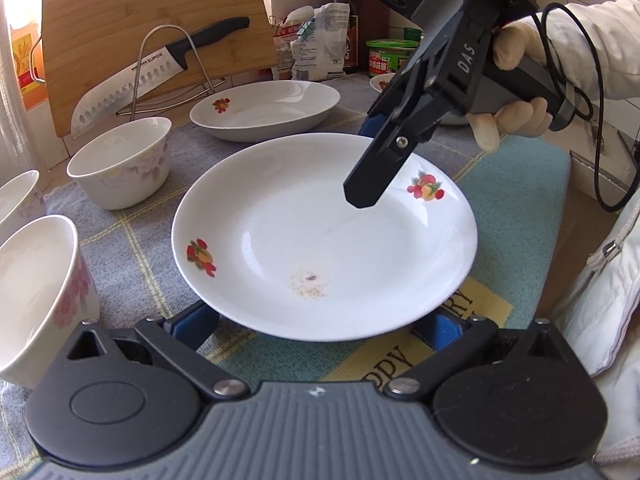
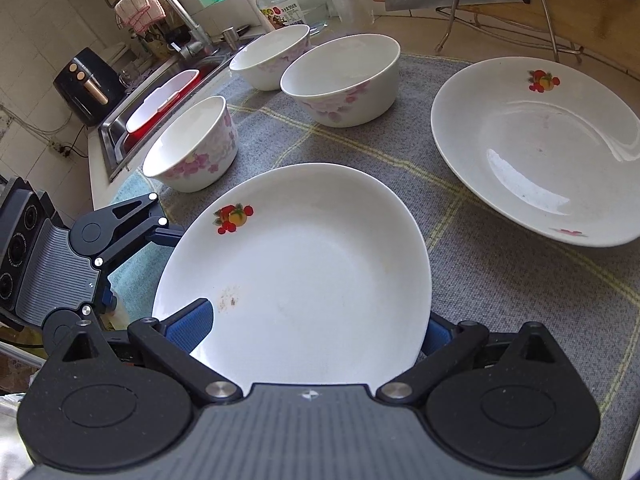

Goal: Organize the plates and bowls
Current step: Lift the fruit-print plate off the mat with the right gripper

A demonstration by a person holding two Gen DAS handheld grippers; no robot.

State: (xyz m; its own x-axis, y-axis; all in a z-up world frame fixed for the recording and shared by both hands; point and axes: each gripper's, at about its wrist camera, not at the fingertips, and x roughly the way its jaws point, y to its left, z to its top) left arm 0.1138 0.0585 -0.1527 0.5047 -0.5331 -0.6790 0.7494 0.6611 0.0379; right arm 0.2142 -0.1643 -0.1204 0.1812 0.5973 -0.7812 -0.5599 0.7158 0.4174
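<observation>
Left wrist view. Left gripper [image 1: 320, 328], lower frame: jaws spread, one blue pad at each side of the near rim of the fruit-print plate [image 1: 324, 240]; whether the pads touch the rim cannot be told. Plate contents: a small patch of reddish crumbs near its front; otherwise empty. It sits mid-frame on a checked cloth [image 1: 132, 248] covering the worktop. Right gripper [image 1: 374, 160], upper right, held in a gloved hand [image 1: 516, 80], marked "DAS": it reaches over the plate's far rim, with one finger above and a blue pad below; the grip itself cannot be judged. Left edge: three floral bowls [image 1: 120, 162], empty. Behind the plate: a second fruit-print plate [image 1: 264, 110], faint specks inside. Far: a knife [image 1: 132, 80] marked "SUPOR" on a wire rack against a cutting board [image 1: 160, 12].

Right wrist view. The held plate lies between spread blue pads at lower centre. Bare cloth lies between it and the second plate at right. Upper left: a sink [image 2: 120, 136].
</observation>
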